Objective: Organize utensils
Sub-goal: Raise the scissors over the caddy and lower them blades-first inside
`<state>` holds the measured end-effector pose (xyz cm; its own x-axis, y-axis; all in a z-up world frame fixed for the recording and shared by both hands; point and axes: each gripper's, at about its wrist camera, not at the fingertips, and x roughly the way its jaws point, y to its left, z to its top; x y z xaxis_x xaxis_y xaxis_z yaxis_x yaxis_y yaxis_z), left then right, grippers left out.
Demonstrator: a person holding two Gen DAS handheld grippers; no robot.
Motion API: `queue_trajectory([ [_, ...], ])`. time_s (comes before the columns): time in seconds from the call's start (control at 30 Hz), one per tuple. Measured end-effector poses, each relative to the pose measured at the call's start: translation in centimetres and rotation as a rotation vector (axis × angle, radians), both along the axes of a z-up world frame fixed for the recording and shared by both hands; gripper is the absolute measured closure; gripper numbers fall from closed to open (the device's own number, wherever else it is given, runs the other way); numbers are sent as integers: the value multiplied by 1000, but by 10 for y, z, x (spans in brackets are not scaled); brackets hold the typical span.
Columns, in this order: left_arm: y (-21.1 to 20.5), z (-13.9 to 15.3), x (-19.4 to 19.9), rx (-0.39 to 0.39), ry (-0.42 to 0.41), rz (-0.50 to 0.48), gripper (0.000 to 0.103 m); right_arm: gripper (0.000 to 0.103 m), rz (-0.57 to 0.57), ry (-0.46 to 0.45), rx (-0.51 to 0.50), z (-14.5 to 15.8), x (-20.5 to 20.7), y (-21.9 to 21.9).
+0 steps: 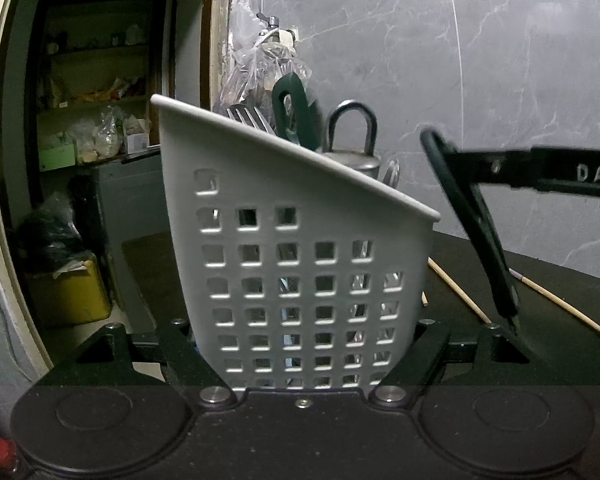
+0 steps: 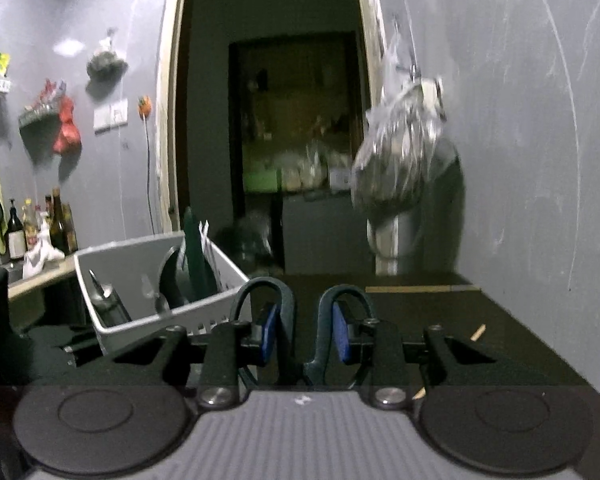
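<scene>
On the left, our left gripper (image 1: 306,344) has its jaws clamped on the white utensil basket (image 1: 284,248), fork (image 1: 246,117) poking out. To the right, our right gripper (image 2: 305,330) grips black scissors (image 2: 300,320) by the handles, above the dark worktop (image 2: 480,344), near chopsticks (image 1: 456,292).

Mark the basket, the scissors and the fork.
basket (image 1: 260,208), left wrist view, perforated front wall
scissors (image 2: 340,304), right wrist view, right handle loop
fork (image 1: 246,117), left wrist view, tines above the rim

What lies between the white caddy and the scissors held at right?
Left wrist view: a wooden chopstick on the dark counter, between the caddy and scissors.
</scene>
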<state>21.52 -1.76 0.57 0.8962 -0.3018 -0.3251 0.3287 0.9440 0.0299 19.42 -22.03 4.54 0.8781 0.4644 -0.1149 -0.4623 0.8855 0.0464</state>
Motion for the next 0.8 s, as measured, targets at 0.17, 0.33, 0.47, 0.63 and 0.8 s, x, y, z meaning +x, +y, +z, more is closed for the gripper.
queue_trajectory([
  [0.17,-3,0,1,6,2,4,25,70,-1,-146,29,-3,-15,0],
  [0.33,-5,-2,3,9,7,6,25,70,2,-233,59,-7,-25,1],
  [0.47,-5,-1,3,9,7,5,25,70,3,-245,69,-11,-29,0],
  [0.63,-5,-1,3,9,7,5,24,70,7,-245,83,-14,-36,-6],
  [0.8,-5,-1,3,9,7,6,25,70,15,-241,95,-15,-42,-12],
])
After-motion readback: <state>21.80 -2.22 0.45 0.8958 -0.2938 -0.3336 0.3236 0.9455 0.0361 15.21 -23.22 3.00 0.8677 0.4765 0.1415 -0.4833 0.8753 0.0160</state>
